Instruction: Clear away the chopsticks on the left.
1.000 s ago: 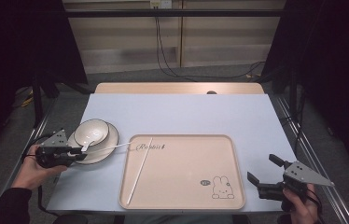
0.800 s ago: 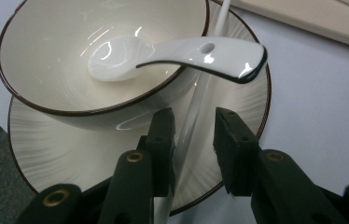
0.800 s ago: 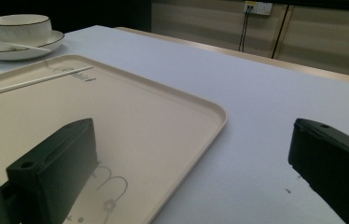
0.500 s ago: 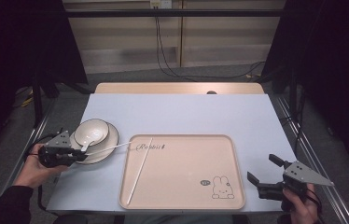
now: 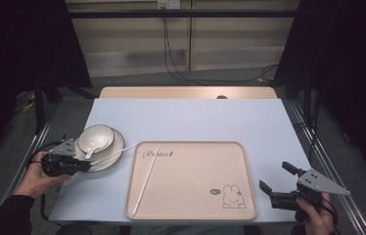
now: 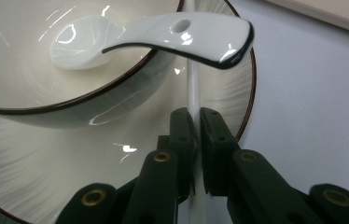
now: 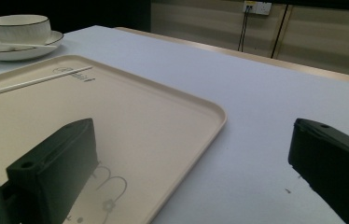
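Little has shifted since the earlier frames: the left gripper [image 5: 76, 165] has stayed at the near edge of the saucer [image 5: 114, 152], and the right gripper [image 5: 275, 185] still hangs off the tray's near right corner.

Clamped between the left gripper's [image 6: 195, 122] jaws is a white chopstick [image 6: 192, 84], which runs across the saucer [image 6: 238, 88] toward the tray [image 5: 191, 196]. On the saucer sits a bowl [image 5: 95, 136] with a white soup spoon [image 6: 158, 35] resting in it, handle over the rim. A second chopstick [image 5: 146, 179] lies lengthwise on the cream tray, near its left side. The right gripper's jaws stand wide apart, grasping nothing, above the pale blue table [image 5: 195, 117].
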Demonstrator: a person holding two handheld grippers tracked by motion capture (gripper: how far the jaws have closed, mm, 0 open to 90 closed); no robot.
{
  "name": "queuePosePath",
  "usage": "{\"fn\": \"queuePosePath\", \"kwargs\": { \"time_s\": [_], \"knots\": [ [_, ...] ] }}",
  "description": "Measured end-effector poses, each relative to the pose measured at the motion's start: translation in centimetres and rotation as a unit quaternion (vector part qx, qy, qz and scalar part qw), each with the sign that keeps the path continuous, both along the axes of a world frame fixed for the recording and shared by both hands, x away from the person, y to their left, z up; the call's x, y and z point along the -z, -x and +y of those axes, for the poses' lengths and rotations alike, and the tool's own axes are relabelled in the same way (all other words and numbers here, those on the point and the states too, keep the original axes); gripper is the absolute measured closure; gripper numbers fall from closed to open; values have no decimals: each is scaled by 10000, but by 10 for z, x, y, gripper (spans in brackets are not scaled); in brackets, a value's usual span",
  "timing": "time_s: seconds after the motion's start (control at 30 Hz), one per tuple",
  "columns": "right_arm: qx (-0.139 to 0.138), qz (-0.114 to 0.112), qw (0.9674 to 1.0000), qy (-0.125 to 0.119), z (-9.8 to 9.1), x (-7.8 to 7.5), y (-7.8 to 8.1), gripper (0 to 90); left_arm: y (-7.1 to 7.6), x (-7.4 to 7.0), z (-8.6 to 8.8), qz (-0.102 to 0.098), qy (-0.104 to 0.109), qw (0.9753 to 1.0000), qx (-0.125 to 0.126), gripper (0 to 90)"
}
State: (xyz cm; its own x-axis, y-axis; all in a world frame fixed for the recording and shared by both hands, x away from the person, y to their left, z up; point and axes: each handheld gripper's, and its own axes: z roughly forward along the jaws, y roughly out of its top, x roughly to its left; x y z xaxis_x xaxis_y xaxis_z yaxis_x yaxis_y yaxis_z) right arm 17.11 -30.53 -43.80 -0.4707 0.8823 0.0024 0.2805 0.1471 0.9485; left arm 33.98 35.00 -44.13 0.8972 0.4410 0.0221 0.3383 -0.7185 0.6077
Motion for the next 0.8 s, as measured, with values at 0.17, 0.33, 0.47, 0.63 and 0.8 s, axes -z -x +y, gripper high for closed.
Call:
{"fn": "queuePosePath", "kwargs": {
  "time_s": [0.17, 0.33, 0.47, 0.63, 0.8],
  "knots": [
    [1, -2, 10000, -2, 0, 0, 0, 8, 1, -3, 0, 73, 99, 9999, -41, 846],
    [14, 11, 10000, -8, 0, 0, 0, 8, 4, -6, 0, 114, 266, 9993, -220, 846],
    [34, -19, 10000, -12, 0, 0, 0, 9, 7, -7, 0, 190, 352, 9990, -212, 847],
    [13, -6, 10000, -5, 1, 0, 0, 9, 10, -11, -2, 256, 545, 9973, -410, 847],
    [-2, -20, 10000, -13, 0, 0, -1, 9, 17, -16, -5, 328, 709, 9954, -550, 848]
  ]
}}
